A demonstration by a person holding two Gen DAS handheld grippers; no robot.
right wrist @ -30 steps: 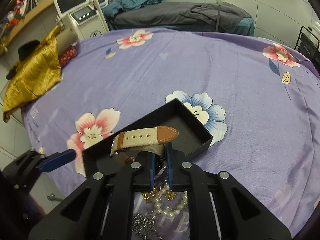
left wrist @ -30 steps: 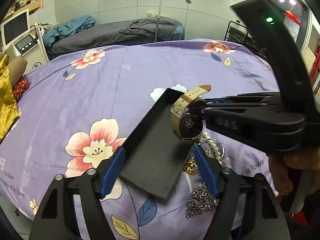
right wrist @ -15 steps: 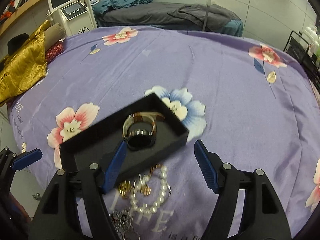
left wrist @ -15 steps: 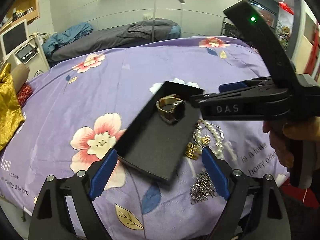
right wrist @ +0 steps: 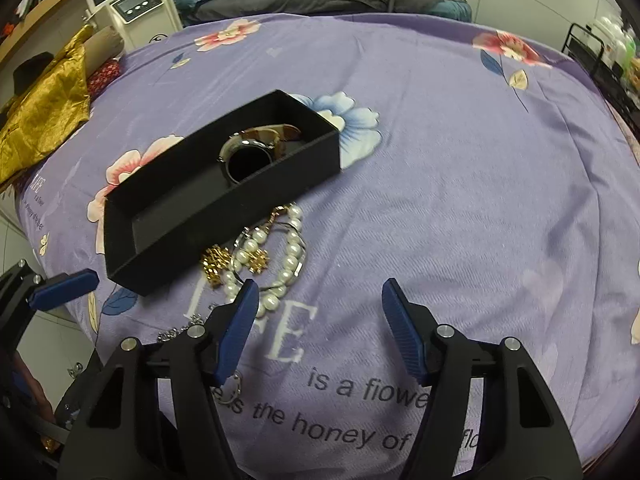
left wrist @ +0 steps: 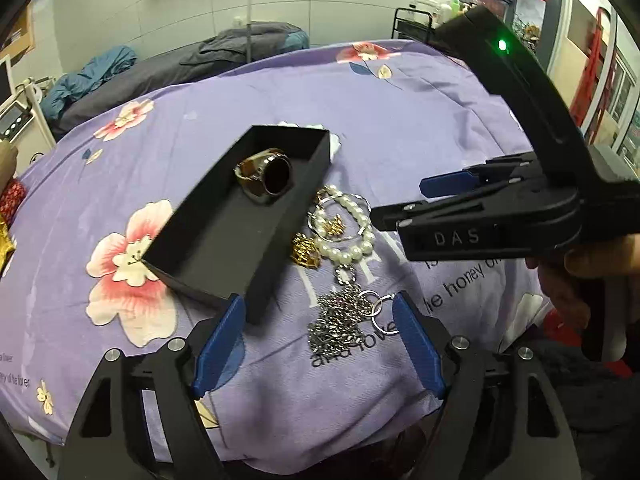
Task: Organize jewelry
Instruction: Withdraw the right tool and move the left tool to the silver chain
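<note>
Left claw [left wrist: 316, 344] spread wide, holding nothing, hovering low with one blue pad just beside the near corner of the black box [left wrist: 208, 256] and the other by the silver chain [left wrist: 344, 320]. Box sits on the purple flowered bedspread [right wrist: 460, 168]; the watch [left wrist: 266, 180] lies inside toward its far end, strap curled under. Just beside the box's right wall, touching or nearly so: gold charms [left wrist: 306, 254], a pearl bracelet [left wrist: 348, 232] looped with a thin silver hoop, then the chain heaped nearer the edge of the bed. Right claw [right wrist: 316, 332] also wide open and empty, its left pad over the bracelet's near end. Likely risks: the pieces overlap, so closing on the pearls may drag the hoop or charms along, or snag the chain. A pad could catch the soft cloth and bunch it. The box is light and unheld; a nudge from either claw may slide or tip it. Chain links may slip from a pinch.
</note>
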